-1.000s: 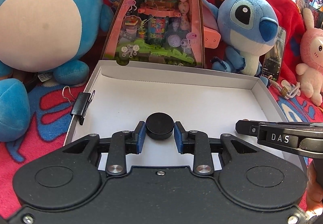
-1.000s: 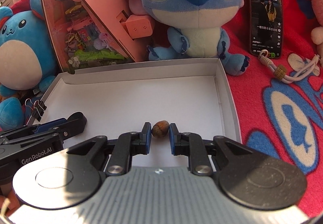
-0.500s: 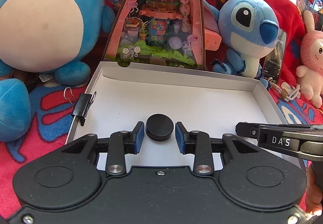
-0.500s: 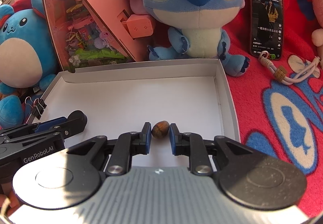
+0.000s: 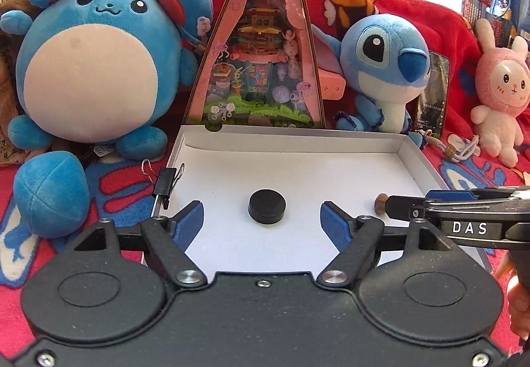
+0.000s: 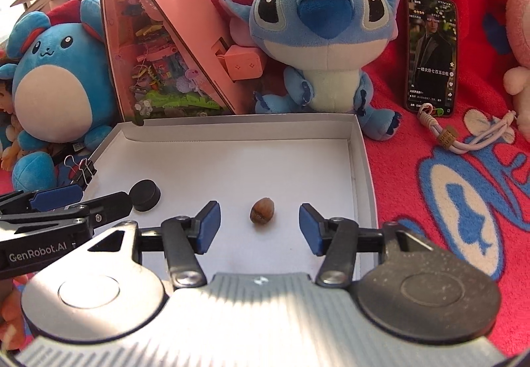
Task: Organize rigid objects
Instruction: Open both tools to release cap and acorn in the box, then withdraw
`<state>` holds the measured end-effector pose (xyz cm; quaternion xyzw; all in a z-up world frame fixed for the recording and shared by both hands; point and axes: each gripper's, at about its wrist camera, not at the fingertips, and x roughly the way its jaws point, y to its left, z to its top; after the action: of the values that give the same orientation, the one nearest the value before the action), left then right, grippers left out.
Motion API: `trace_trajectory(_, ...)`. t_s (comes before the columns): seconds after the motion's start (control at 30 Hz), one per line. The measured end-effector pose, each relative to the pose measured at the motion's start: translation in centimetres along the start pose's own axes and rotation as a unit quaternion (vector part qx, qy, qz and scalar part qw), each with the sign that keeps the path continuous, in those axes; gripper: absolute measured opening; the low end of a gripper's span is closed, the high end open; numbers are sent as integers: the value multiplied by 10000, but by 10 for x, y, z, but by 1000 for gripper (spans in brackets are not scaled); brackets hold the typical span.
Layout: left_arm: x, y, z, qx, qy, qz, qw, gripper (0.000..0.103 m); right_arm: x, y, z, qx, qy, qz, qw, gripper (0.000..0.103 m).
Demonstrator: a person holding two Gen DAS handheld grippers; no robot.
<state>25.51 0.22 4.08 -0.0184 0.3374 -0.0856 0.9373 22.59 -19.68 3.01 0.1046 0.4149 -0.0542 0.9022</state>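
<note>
A black round puck (image 5: 267, 205) lies on the floor of the shallow white box (image 5: 298, 138). My left gripper (image 5: 261, 226) is open just behind it, its blue pads well apart and not touching it. A small brown nut (image 6: 262, 210) lies in the same box (image 6: 359, 148), right of the puck (image 6: 145, 195). My right gripper (image 6: 259, 228) is open behind the nut, empty. The nut's tip shows in the left wrist view (image 5: 380, 201), partly hidden by the right gripper's finger.
A black binder clip (image 5: 165, 183) sits on the box's left wall. Behind the box stand a blue round plush (image 5: 92, 69), a pink triangular toy house (image 5: 261, 52) and a Stitch plush (image 6: 324, 35). A phone (image 6: 430, 52) and a cord lie on the red blanket at right.
Both grippers have opened wide and let go: the puck and the nut now lie free on the box floor. Both grippers have drawn back a little.
</note>
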Motion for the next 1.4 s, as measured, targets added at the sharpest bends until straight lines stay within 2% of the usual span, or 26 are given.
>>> trace_trajectory(0.27,-37,-4,-14,213,-252,-128,9994,81,-36,3,-14,-364,-348,105,9987,82)
trace_trajectory(0.47,-64,-8,-26,336,-387,-220,9984,83,-59,0,-26,-521,-564,169,9969,86)
trace_trajectory(0.8,-94,-17,-44,261,-472,-508,9972,84,-86,-6,-49,-407,-708,338,9961,87)
trace_trajectory(1.03,-109,-28,-52,414,-792,-538,9945,86,-102,-9,-63,-353,-882,424,9946,88)
trace_trajectory(1.4,-123,-35,-71,375,-659,-508,9958,86,-117,-19,-85,-317,-983,439,9937,89)
